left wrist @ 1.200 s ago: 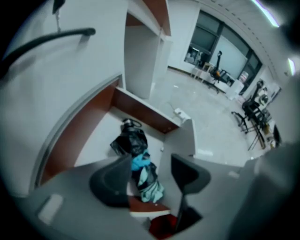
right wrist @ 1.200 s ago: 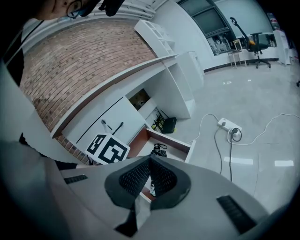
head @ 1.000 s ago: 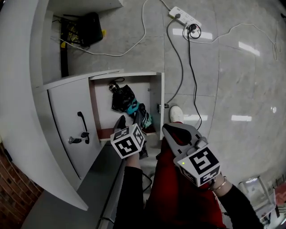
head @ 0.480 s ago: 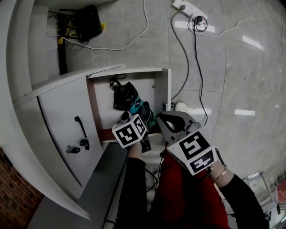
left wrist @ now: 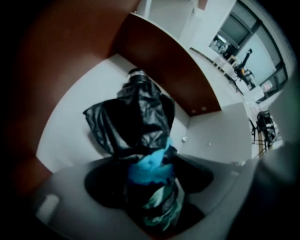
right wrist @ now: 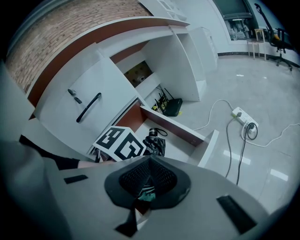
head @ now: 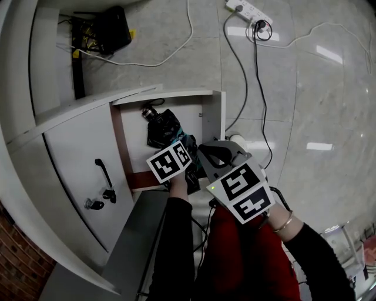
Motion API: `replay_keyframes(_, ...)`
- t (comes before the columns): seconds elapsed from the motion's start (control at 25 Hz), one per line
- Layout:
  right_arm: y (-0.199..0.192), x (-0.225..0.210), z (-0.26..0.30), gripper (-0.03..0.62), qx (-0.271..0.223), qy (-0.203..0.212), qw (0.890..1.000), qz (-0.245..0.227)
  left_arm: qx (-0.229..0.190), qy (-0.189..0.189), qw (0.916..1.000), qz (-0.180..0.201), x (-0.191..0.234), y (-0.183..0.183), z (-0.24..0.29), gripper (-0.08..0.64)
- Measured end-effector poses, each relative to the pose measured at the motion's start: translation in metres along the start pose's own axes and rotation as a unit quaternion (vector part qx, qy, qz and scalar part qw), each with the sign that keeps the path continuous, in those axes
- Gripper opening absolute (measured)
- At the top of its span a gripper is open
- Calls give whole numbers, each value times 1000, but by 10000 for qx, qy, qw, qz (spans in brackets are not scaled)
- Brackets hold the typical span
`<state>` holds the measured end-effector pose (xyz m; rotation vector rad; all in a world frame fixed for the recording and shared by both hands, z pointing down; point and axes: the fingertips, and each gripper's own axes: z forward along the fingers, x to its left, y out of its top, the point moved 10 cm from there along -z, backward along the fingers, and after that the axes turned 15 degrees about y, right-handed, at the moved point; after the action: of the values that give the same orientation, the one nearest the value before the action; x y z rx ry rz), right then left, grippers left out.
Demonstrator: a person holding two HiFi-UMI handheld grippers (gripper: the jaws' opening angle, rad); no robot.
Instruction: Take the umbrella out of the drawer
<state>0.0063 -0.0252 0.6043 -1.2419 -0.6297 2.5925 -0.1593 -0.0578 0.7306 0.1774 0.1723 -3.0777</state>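
A folded black umbrella [head: 164,129] with a teal band lies in the open white drawer [head: 214,117]. My left gripper [head: 185,155] points straight down into the drawer, its marker cube hiding the jaws in the head view. In the left gripper view its jaws [left wrist: 150,199] stand wide on both sides of the near end of the umbrella [left wrist: 140,124]. They have just been opening, and the pads do not press on it. My right gripper [head: 207,151] hovers over the drawer's right front corner, shut and empty. In its own view the pads [right wrist: 140,174] meet above the umbrella [right wrist: 157,144].
A cabinet door with a black handle [head: 103,173] stands open left of the drawer. A power strip [head: 249,10] and cables lie on the tiled floor behind. A black box [head: 111,32] sits in a far shelf. A white shoe [head: 238,141] rests beside the drawer.
Both grippers have sunk toward the drawer. The left one has dropped over the umbrella's near end. The right one has shifted left toward the drawer's front corner.
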Motion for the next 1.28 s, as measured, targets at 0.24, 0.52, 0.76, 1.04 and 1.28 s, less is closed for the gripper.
replay_keyframes(0.24,-1,1,4,-3,64,31,10000,36,199,263,9989,-337,-4,4,16,313)
replay_keyframes(0.52,-1,-3,7,-3,104,-38,9999,53,155,781,9958,-457,-18,3,22,319)
replay_keyframes(0.76,-5,-16,2,-3,164,-230,9994,179,105,1289,9910,-352,-27,8,23,322)
replay_keyframes(1.04,-8,-24,-8,-3,208,-379,9985,321,140,1248,9920,-135,-29,7,18,271)
replay_keyframes(1.28,-13,-25,-11,-3,326,-430,9975,453,181,705,9973,-23,-18,4,14,244)
